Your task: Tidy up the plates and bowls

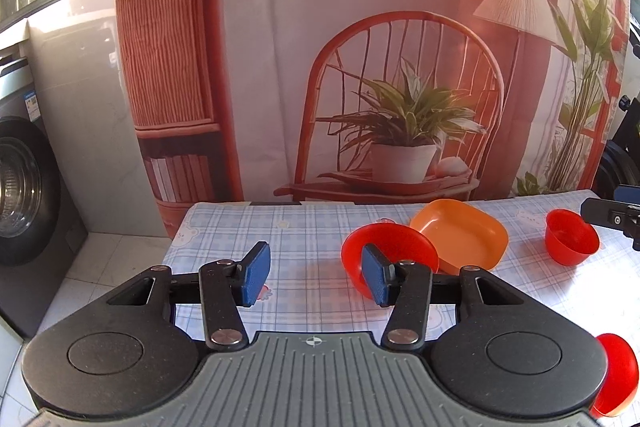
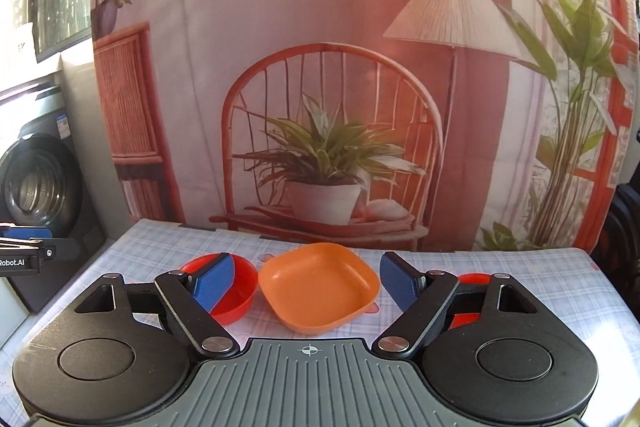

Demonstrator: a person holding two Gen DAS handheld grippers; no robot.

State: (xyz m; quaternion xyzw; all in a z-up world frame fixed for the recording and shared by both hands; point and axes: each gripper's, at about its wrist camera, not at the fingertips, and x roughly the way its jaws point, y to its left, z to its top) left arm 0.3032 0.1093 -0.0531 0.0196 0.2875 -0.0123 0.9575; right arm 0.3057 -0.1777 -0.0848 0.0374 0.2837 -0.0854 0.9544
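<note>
Nothing is stacked yet: both tongs are hovering open and empty over a scattered set of dishes.

The left tongs (image 1: 316, 277) are gaping over bare checked cloth (image 1: 240, 223), with a red bowl (image 1: 390, 253) sitting just behind their right pad and the orange dish (image 1: 460, 235) touching that bowl beyond it. A red cup (image 1: 570, 241) is standing well apart to their right, and another red piece (image 1: 618, 375) is peeking out at their right flank. The right tongs (image 2: 308, 281) are framing the orange dish without pressing it. All sorting is looking undone. Open cloth is lying left of the left tongs, though the table edge is running close there.
</note>
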